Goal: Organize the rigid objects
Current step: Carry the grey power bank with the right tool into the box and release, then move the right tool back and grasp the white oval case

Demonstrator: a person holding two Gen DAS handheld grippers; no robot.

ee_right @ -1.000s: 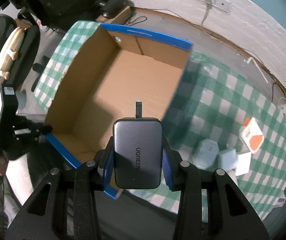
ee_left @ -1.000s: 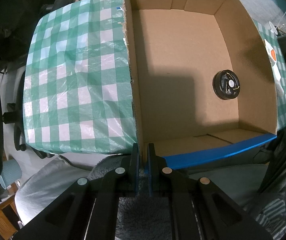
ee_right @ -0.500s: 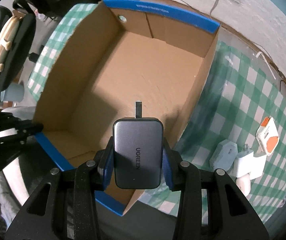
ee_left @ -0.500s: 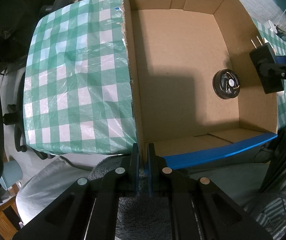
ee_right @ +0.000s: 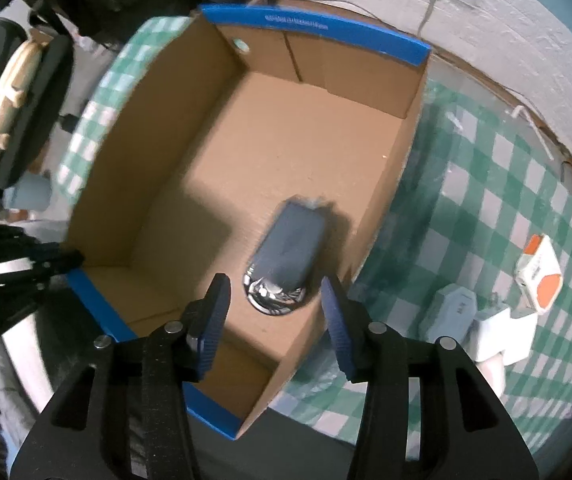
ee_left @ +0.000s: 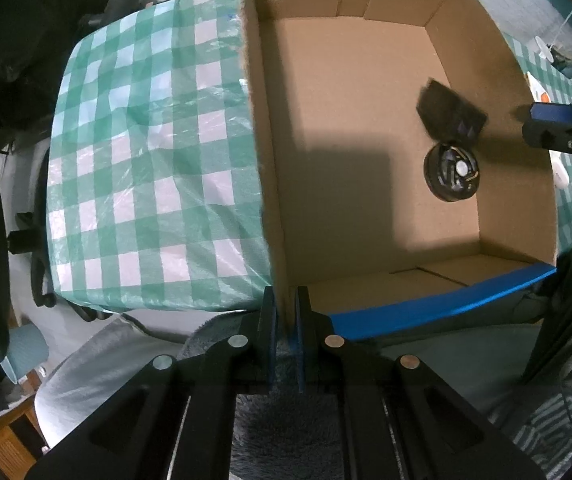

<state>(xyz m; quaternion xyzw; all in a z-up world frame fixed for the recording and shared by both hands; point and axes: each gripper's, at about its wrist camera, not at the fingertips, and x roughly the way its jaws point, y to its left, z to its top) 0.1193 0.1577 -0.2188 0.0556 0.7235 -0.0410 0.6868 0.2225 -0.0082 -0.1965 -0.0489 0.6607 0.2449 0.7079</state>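
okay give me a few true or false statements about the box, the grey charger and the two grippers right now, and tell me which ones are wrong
1. The left gripper is clamped on the cardboard box wall. True.
2. The right gripper grips the grey charger. False: its jaws have just been opening and stand apart, with the blurred charger beyond them, inside the box.
3. A round black object lies in the box. True.
4. The box rim has red tape. False: it is blue.
5. White chargers lie on the checked tablecloth. True.

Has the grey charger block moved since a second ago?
Yes. The grey charger block left the opening right gripper and dropped into the cardboard box, beside the black round disc.
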